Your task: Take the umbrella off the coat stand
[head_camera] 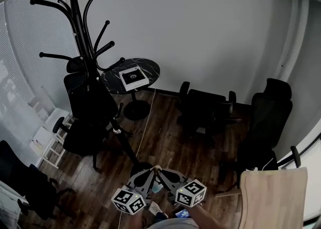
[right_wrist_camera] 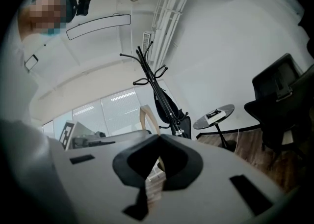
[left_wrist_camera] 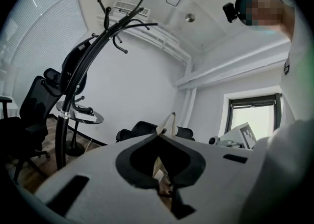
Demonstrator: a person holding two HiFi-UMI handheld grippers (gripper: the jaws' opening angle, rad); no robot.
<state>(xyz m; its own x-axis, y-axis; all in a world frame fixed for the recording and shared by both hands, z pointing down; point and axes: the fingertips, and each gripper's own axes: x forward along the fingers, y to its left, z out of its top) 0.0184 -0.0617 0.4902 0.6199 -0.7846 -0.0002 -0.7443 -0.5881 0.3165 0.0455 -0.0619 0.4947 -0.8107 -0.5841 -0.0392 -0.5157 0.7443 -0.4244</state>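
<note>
The black coat stand (head_camera: 80, 27) rises at the far left, its curved hooks spread at the top; it also shows as the coat stand (left_wrist_camera: 73, 85) and the coat stand (right_wrist_camera: 154, 78) in the gripper views. A black folded umbrella (right_wrist_camera: 166, 104) hangs close against its pole, seen as the umbrella (left_wrist_camera: 78, 68) in the left gripper view; in the head view it blends with a dark chair behind. My left gripper (head_camera: 150, 172) and right gripper (head_camera: 163, 173) sit low and near me, tips almost touching each other, far from the stand. Both are shut on nothing: left gripper (left_wrist_camera: 164, 137), right gripper (right_wrist_camera: 157, 142).
A round black side table (head_camera: 150, 70) carrying a white box (head_camera: 133, 78) stands beside the stand. Black office chairs (head_camera: 203, 107) ring the wood floor. A light wooden tabletop (head_camera: 273, 198) is at my right, a white shelf unit (head_camera: 47, 137) at the left.
</note>
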